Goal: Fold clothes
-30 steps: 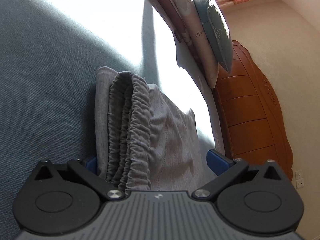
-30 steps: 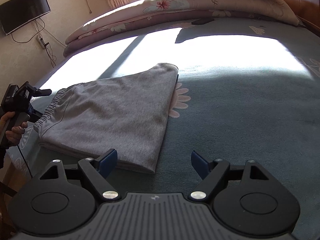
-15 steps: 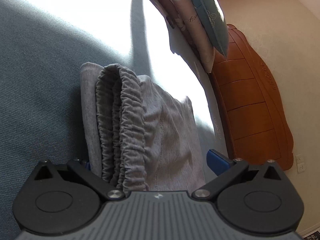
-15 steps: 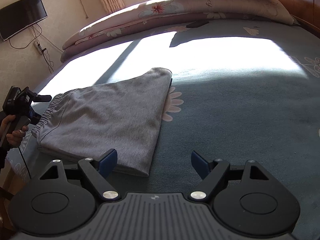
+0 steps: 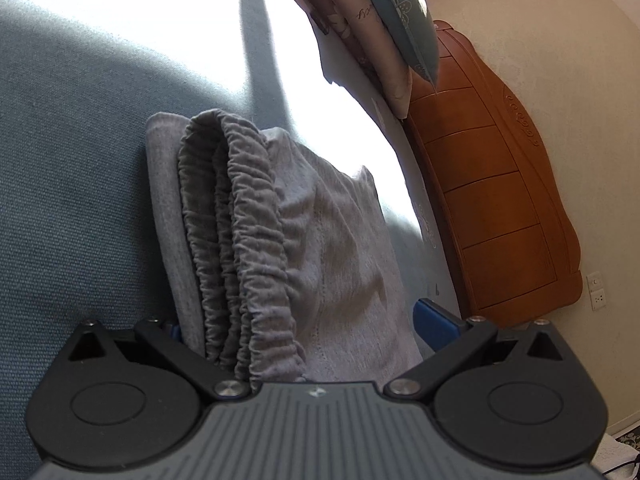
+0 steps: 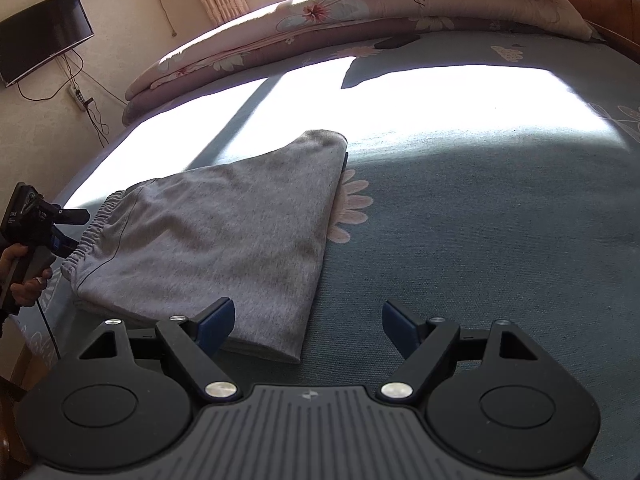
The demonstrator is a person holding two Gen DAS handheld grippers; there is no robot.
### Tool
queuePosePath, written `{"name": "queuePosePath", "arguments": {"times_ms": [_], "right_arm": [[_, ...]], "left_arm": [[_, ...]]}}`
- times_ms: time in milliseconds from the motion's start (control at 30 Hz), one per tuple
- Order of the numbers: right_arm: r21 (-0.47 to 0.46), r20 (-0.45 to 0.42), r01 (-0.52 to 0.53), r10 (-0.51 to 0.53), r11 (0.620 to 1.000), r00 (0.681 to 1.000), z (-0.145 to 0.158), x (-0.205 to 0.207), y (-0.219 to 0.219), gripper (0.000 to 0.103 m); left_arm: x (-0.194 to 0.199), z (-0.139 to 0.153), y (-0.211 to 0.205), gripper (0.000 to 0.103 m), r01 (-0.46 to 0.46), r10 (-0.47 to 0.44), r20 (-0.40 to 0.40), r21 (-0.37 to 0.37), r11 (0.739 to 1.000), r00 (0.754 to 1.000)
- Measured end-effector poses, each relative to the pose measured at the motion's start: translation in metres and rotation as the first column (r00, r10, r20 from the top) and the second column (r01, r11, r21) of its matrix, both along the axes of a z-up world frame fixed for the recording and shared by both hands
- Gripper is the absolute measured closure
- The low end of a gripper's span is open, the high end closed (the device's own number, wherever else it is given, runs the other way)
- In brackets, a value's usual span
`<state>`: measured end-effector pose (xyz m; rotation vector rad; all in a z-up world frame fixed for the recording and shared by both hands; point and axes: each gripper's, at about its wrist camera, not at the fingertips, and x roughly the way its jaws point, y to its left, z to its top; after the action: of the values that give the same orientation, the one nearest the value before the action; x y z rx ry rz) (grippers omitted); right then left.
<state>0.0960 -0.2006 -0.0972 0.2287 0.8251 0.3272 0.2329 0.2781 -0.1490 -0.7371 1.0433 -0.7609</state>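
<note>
Grey sweatpants (image 6: 224,248) lie folded flat on the bed, the elastic waistband (image 5: 248,248) at their left end. My left gripper (image 5: 301,320) is at that end with its jaws wide and the bunched waistband between them; the pads do not press on the cloth. From the right wrist view the left gripper (image 6: 66,232) is at the far left, held by a person's hand (image 6: 28,280). My right gripper (image 6: 308,320) stands open just above the near folded edge, with its left finger (image 6: 216,320) over the cloth and its right finger over bare bedcover.
The blue-green bedcover (image 6: 480,240) has a bright patch of sunlight across its middle. Folded quilts and pillows (image 6: 360,12) are stacked at the far side against a wooden headboard (image 5: 500,200). A TV (image 6: 40,36) hangs on the left wall.
The left gripper has rolled a little, so the waistband sits differently tilted in its view. The right gripper and the sweatpants have hardly shifted.
</note>
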Motion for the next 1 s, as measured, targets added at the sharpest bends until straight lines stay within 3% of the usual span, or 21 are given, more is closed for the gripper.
{"name": "queuePosePath", "arguments": {"times_ms": [67, 100, 167, 200, 233, 433, 567, 767, 900, 1000], "right_arm": [[0.001, -0.001, 0.000, 0.000, 1.000, 1.000, -0.001, 0.003, 0.001, 0.019], [0.002, -0.001, 0.001, -0.001, 1.000, 1.000, -0.001, 0.005, 0.001, 0.019], [0.005, -0.002, 0.001, -0.001, 1.000, 1.000, 0.000, 0.008, 0.001, 0.019], [0.006, -0.003, 0.002, -0.002, 1.000, 1.000, -0.001, 0.010, 0.001, 0.019], [0.008, -0.004, 0.001, -0.001, 1.000, 1.000, -0.001, 0.012, 0.001, 0.019], [0.020, -0.018, -0.017, 0.018, 1.000, 1.000, -0.007, 0.026, 0.004, 0.019], [0.139, -0.024, -0.037, 0.041, 0.990, 0.999, -0.003, 0.049, -0.005, 0.019], [0.424, -0.125, -0.019, 0.080, 0.905, 0.989, -0.019, 0.112, -0.031, 0.019], [0.475, -0.218, 0.015, 0.101, 0.880, 0.971, -0.046, 0.148, -0.035, 0.019], [0.548, -0.225, 0.017, 0.127, 0.836, 0.966, -0.057, 0.162, -0.034, 0.018]], "left_arm": [[0.000, 0.001, 0.000, 0.005, -0.005, 0.005, 0.007, 0.016, 1.000, 1.000], [0.000, 0.000, 0.003, 0.015, -0.016, 0.015, 0.004, 0.031, 0.999, 1.000], [-0.003, -0.003, 0.012, 0.035, -0.054, 0.055, -0.018, 0.052, 0.997, 0.998], [-0.005, -0.005, 0.017, 0.055, -0.073, 0.075, -0.028, 0.063, 0.995, 0.997], [-0.006, -0.009, 0.023, 0.066, -0.096, 0.099, -0.049, 0.068, 0.993, 0.994], [-0.011, -0.014, 0.026, 0.066, -0.117, 0.119, -0.040, 0.049, 0.992, 0.992], [-0.010, -0.013, 0.024, 0.066, -0.116, 0.119, -0.042, 0.056, 0.992, 0.992], [-0.010, -0.011, 0.025, 0.066, -0.119, 0.122, -0.042, 0.061, 0.991, 0.992], [-0.010, -0.010, 0.025, 0.066, -0.118, 0.121, -0.043, 0.064, 0.991, 0.992], [-0.009, -0.010, 0.025, 0.066, -0.116, 0.120, -0.044, 0.067, 0.991, 0.992]]}}
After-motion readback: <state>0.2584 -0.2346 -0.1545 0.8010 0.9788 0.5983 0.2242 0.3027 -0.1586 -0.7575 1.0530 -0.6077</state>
